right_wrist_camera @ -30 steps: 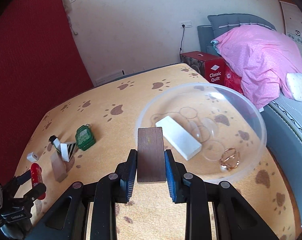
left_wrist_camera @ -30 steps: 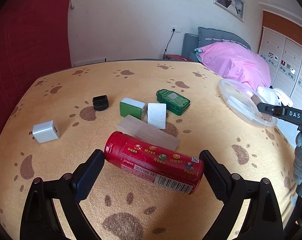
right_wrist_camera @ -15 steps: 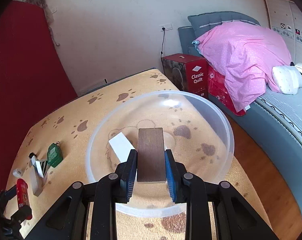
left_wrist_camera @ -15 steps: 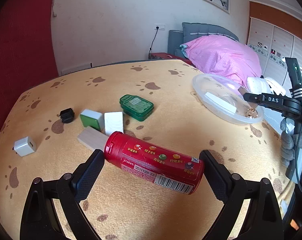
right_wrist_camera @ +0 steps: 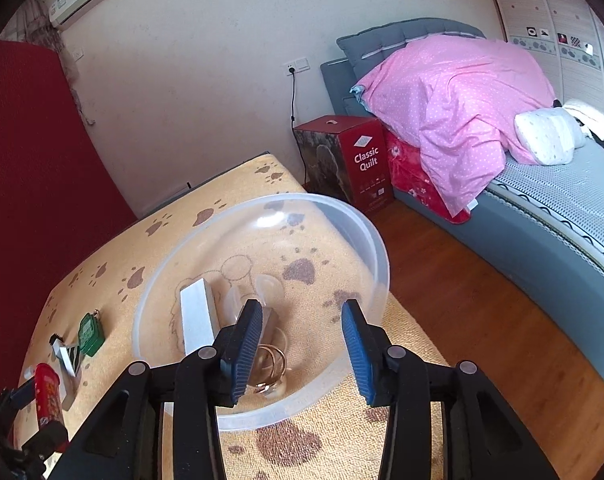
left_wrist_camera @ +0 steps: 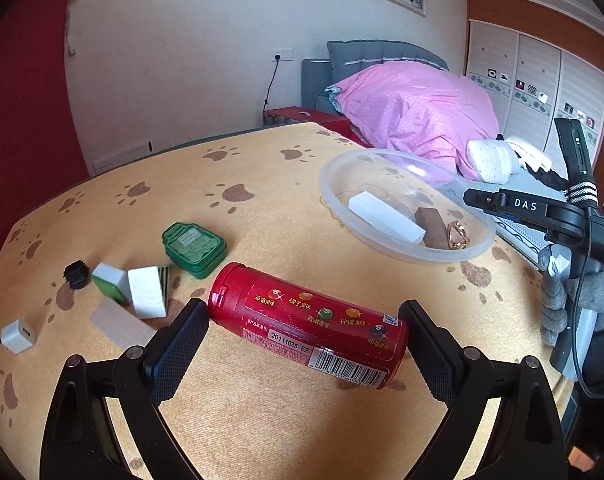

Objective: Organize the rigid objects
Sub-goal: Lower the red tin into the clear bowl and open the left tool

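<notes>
My left gripper [left_wrist_camera: 304, 326] is shut on a red candy tube [left_wrist_camera: 308, 324], held end to end above the table. The tube also shows in the right wrist view [right_wrist_camera: 48, 394]. My right gripper [right_wrist_camera: 302, 346] is open and empty over the near rim of the clear plastic bowl [right_wrist_camera: 366, 236]. The bowl [left_wrist_camera: 334, 204] holds a white block [left_wrist_camera: 386, 218], a brown wooden block [left_wrist_camera: 430, 220] and a gold ring clasp [left_wrist_camera: 456, 236]. In the right wrist view the white block [right_wrist_camera: 196, 316] and gold clasp [right_wrist_camera: 270, 364] show; the brown block is hidden behind a finger.
On the paw-print tablecloth [left_wrist_camera: 242, 168] to the left lie a green case [left_wrist_camera: 194, 250], a green-white tile [left_wrist_camera: 110, 282], a white tile [left_wrist_camera: 146, 296], a pale wooden block [left_wrist_camera: 122, 324], a black cap [left_wrist_camera: 77, 274] and a white charger [left_wrist_camera: 17, 336]. A bed [right_wrist_camera: 502, 152] and red box [right_wrist_camera: 350, 160] stand beyond the table's right edge.
My right gripper opened and let go of the brown wooden block, which now lies in the bowl. My left gripper has carried the red tube toward the bowl.
</notes>
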A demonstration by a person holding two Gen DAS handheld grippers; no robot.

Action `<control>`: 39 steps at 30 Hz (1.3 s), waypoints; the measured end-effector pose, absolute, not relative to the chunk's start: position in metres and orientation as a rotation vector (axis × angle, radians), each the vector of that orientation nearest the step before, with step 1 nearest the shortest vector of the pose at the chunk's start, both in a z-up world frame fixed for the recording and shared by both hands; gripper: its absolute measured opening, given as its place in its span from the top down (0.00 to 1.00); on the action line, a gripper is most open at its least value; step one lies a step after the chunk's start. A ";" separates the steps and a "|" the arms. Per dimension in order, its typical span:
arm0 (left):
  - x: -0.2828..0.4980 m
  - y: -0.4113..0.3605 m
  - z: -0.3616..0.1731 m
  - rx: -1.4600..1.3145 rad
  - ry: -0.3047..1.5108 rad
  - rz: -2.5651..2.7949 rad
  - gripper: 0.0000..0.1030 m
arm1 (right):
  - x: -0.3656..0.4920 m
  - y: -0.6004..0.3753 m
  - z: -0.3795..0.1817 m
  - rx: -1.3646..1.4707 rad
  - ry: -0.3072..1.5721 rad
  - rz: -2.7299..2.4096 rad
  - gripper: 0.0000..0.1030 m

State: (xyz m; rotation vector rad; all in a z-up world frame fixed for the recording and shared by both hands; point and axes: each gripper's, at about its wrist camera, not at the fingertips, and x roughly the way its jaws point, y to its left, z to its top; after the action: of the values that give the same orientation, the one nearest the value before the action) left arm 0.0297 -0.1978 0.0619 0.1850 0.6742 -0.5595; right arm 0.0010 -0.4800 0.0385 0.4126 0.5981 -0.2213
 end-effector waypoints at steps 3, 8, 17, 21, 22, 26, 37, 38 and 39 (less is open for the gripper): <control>0.033 -0.215 0.066 0.198 0.661 -0.578 0.07 | -0.003 -0.480 0.041 0.402 0.576 -0.228 0.57; 0.043 -0.242 0.072 0.212 0.641 -0.609 0.07 | -0.007 -0.476 0.041 0.364 0.549 -0.255 0.57; 0.056 -0.286 0.072 0.245 0.628 -0.681 0.07 | -0.014 -0.469 0.038 0.309 0.508 -0.314 0.57; 0.061 -0.300 0.068 0.259 0.618 -0.712 0.07 | -0.013 -0.472 0.036 0.323 0.510 -0.318 0.57; 0.063 -0.303 0.067 0.257 0.618 -0.721 0.07 | -0.014 -0.473 0.035 0.328 0.509 -0.320 0.57; 0.071 -0.313 0.062 0.249 0.624 -0.735 0.07 | -0.015 -0.476 0.034 0.343 0.508 -0.327 0.57; 0.081 -0.318 0.046 0.231 0.702 -0.710 0.06 | -0.014 -0.477 0.033 0.348 0.502 -0.327 0.55; 0.080 -0.317 0.046 0.234 0.703 -0.707 0.06 | -0.014 -0.477 0.033 0.348 0.502 -0.328 0.55; 0.080 -0.317 0.046 0.236 0.704 -0.704 0.06 | -0.014 -0.477 0.033 0.348 0.501 -0.328 0.55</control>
State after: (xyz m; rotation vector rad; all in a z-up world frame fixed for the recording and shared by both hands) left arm 0.0800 -0.3167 0.0456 0.2363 0.7036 -0.7045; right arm -0.0144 -0.4774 0.0331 0.3483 0.5007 -0.3282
